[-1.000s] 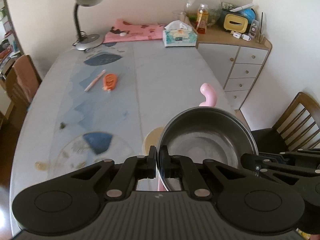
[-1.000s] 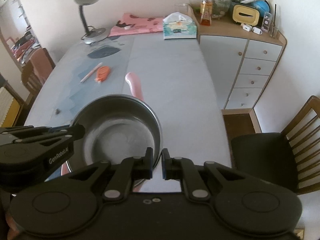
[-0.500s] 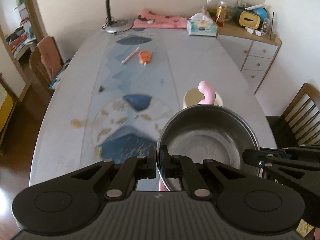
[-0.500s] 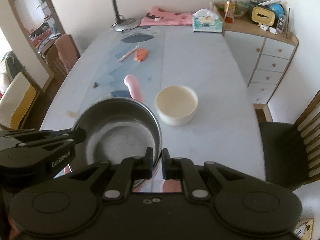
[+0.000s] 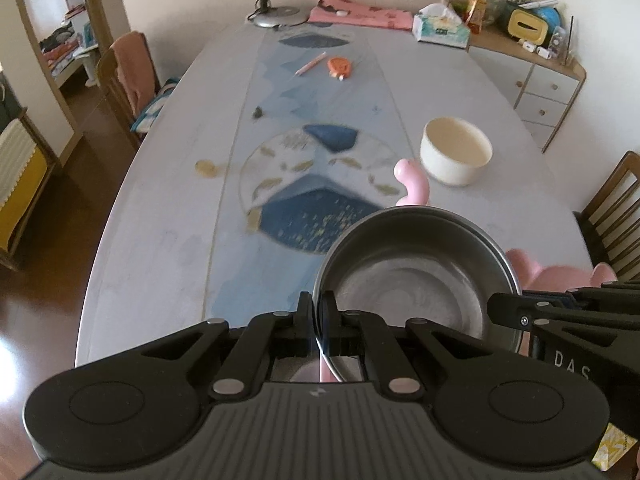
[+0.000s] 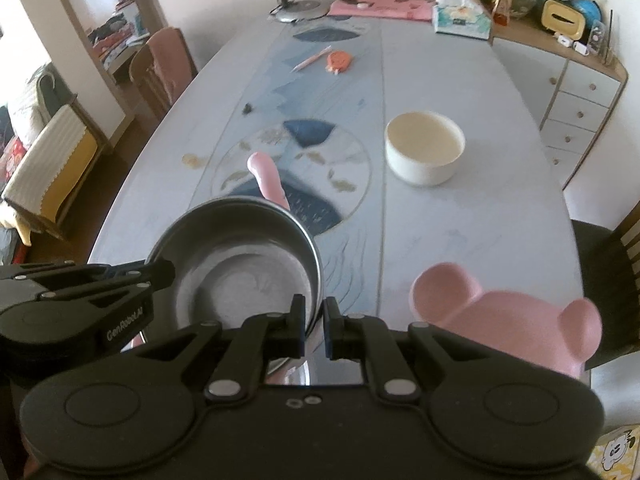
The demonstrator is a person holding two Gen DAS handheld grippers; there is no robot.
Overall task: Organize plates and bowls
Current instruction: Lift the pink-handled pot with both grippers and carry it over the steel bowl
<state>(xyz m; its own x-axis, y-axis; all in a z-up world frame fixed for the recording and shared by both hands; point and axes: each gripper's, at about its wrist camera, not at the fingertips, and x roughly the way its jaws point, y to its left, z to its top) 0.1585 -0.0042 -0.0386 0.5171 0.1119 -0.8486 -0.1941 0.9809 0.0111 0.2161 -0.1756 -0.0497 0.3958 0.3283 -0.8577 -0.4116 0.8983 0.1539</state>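
Dining room setup, long pale oval table (image 5: 168, 216) with a blue patterned runner down the middle.

Left wrist view: the left hand-held gripper (image 5: 318, 312) is clamped on the near-left rim of a round stainless steel bowl (image 5: 416, 280), held up over the near end of the table. A pink curved handle (image 5: 412, 184) sticks out past the bowl's far rim, so there's some pink dish nested under it. The right hand-held gripper (image 5: 496, 304) comes in from the right at the opposite rim. A cream round ceramic bowl (image 5: 456, 156) sits on the table farther off, to the right.

Right wrist view: the right hand-held gripper's jaws pinch the steel bowl's right rim. What this view adds is a pink bear-eared plate (image 6: 508, 320), just right of the gripper, near edge; the left view only catches a sliver. I'd guess that's the stacking spot: near and to the right, so the right hand is closer.
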